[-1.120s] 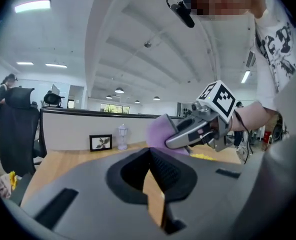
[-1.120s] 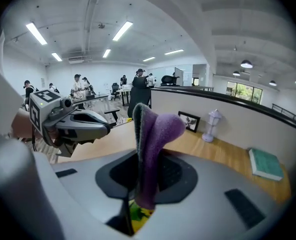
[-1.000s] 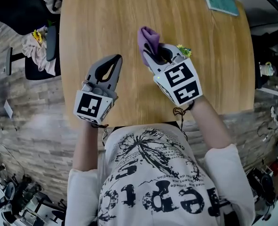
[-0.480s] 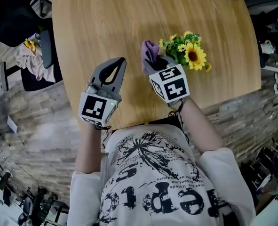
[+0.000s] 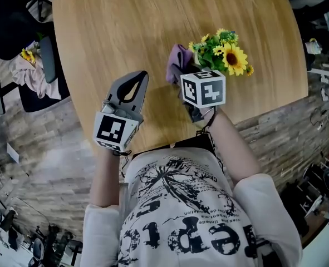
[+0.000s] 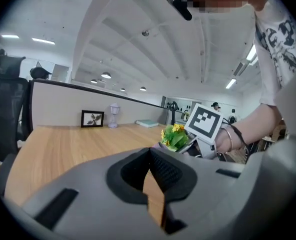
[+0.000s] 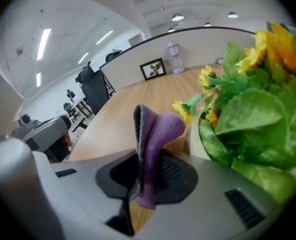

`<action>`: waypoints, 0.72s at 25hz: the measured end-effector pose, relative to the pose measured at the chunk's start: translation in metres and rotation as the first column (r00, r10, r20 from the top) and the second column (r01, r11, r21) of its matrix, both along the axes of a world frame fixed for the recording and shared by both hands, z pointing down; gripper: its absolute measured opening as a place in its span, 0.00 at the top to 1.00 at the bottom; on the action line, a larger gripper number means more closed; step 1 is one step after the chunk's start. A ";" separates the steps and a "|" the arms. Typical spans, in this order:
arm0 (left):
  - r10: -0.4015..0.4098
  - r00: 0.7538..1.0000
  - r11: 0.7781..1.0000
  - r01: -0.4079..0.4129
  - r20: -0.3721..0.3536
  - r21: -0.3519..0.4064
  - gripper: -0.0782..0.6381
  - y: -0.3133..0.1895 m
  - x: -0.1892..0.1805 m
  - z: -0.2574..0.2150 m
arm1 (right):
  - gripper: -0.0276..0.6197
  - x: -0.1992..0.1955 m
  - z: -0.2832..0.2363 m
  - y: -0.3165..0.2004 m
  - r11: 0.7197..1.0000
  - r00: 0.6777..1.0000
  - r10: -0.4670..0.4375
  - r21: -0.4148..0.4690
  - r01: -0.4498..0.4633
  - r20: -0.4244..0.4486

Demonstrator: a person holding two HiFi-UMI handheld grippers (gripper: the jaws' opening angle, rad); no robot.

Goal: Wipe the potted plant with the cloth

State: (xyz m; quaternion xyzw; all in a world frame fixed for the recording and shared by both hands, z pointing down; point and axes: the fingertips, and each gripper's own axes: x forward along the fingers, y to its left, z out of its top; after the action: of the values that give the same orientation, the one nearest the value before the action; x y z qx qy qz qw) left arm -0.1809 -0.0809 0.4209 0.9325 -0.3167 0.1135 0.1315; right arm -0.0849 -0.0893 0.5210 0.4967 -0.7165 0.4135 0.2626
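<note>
While right claw (image 7: 146, 181) pinches purple cloth (image 7: 155, 134), potted plant (image 7: 248, 119) just beside, left claw (image 6: 150, 171) closed.

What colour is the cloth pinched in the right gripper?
Purple; the cloth shows best in the right gripper view.

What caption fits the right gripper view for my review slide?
The right claw grips a purple cloth beside the potted plant above a wooden table.

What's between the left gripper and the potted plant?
In the head view, the purple cloth held by the right gripper lies there, over the table.
</note>
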 end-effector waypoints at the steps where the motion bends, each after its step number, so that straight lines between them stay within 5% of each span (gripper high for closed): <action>1: 0.002 1.000 1.000 -0.002 -0.002 -0.003 0.89 0.000 -0.001 0.001 | 0.85 0.001 0.001 0.001 1.000 0.999 0.025 -0.011 -0.025 0.019; 5: 0.018 1.000 1.000 -0.018 -0.001 0.003 0.89 -0.001 0.001 0.003 | 0.84 0.006 0.008 0.008 0.997 0.996 0.074 -0.040 -0.072 0.054; 18: 0.021 1.000 1.000 -0.021 0.014 0.011 0.89 0.006 0.034 0.005 | 0.84 0.027 0.019 0.041 0.992 0.997 -0.052 -0.111 0.058 0.061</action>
State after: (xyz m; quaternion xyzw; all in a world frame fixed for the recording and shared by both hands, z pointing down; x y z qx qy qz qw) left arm -0.1471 -0.0749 0.4262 0.9356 -0.3085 0.1194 0.1231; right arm -0.0583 -0.0481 0.5402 0.4492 -0.7128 0.4599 0.2806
